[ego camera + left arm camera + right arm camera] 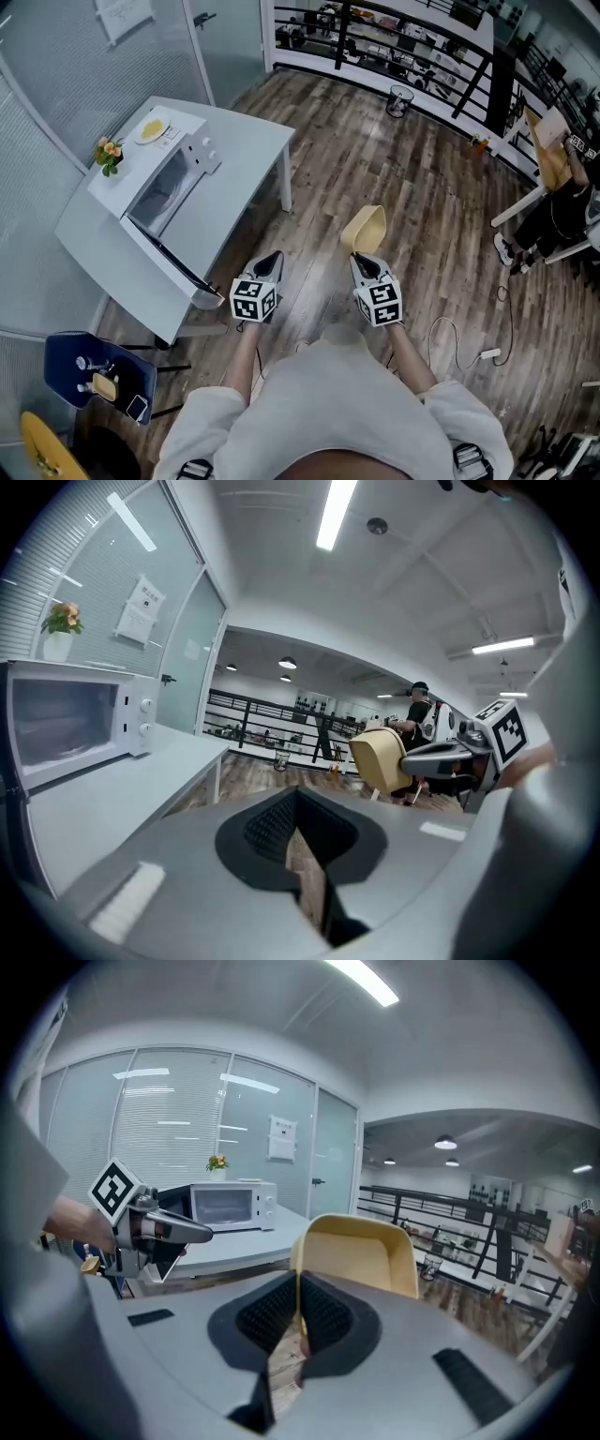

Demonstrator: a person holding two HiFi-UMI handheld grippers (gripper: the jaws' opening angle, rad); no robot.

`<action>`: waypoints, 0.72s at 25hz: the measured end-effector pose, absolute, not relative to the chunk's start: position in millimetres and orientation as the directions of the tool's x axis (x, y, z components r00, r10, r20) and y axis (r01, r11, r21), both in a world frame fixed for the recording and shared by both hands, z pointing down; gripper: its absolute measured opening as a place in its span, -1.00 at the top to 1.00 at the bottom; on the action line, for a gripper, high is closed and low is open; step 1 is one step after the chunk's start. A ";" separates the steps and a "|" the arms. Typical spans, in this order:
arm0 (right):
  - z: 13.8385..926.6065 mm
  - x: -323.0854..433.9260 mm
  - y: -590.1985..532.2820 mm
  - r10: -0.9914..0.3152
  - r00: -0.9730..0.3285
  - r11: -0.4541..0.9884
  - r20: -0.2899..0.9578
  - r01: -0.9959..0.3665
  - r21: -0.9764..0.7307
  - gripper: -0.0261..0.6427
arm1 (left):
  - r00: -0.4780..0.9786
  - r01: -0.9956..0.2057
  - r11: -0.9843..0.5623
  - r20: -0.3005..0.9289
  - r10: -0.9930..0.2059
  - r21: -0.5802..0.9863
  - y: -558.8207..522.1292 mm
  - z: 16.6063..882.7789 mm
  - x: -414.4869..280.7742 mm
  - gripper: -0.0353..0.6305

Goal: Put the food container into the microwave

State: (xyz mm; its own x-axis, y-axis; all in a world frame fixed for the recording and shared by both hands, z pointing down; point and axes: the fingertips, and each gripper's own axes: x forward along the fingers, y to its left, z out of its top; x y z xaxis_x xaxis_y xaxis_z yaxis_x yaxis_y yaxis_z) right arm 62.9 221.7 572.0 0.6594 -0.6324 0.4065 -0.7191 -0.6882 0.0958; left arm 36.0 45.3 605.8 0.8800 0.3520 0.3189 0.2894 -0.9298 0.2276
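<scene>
My right gripper [298,1288] has its jaws pinched narrow on the rim of the pale yellow, rounded plastic food container [361,1251]. It holds the container tilted in the air above the wood-plank floor [394,169], in front of me and well apart from the white rectangular table [239,173]. My left gripper [298,803] hangs just beside the right one, jaws pressed together on nothing. The white box-shaped microwave [164,187] sits on that table with its door [173,258] swung open and a small pot of orange flowers [110,153] on top
</scene>
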 end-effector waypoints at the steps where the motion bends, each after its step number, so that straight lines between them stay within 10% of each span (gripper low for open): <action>1: 572.6 65.5 219.7 -0.634 0.658 -0.688 0.406 -0.720 0.094 0.86 | 0.880 0.292 -0.930 0.320 0.352 0.223 43.8 605.2 38.8 0.86; 18: 589.7 131.3 191.9 -0.657 0.642 -0.680 0.394 -0.731 0.057 0.86 | 0.874 0.262 -0.945 0.368 0.318 0.195 13.3 621.7 95.8 0.86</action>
State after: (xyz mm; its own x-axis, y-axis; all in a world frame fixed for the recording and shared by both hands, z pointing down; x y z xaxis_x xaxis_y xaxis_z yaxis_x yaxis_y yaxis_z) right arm 131.3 191.9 589.7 0.6425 -0.6574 0.3937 -0.7309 -0.6801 0.0572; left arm 95.8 13.3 621.7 0.8737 0.3177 0.3684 0.2616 -0.9453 0.1947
